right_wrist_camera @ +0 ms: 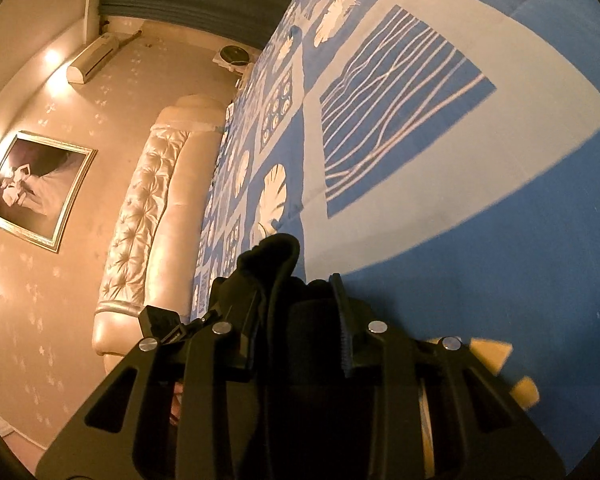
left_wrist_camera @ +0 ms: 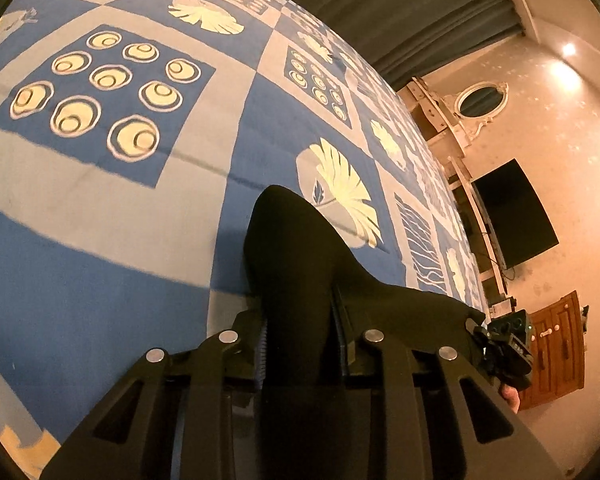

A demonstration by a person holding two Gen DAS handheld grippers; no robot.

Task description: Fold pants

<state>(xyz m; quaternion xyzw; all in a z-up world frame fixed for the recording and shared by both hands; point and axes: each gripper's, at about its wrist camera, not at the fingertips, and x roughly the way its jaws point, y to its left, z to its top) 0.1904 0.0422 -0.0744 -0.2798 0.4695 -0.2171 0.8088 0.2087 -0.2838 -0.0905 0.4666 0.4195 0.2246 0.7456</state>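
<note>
Both the left claw (left_wrist_camera: pixel 300 320) and the right claw (right_wrist_camera: pixel 296 312) grip the black pants (left_wrist_camera: pixel 296 256), whose fabric bulges toward twelve o'clock over the blue patterned bedspread (left_wrist_camera: pixel 100 208).

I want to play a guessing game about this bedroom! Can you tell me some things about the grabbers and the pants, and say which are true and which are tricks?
1. The left gripper pinches the black pants. True.
2. The right gripper holds nothing. False: it grips black pants too.
3. The bedspread is red. False: blue and grey with cream patterns.
4. A framed picture hangs on the wall. True.
</note>
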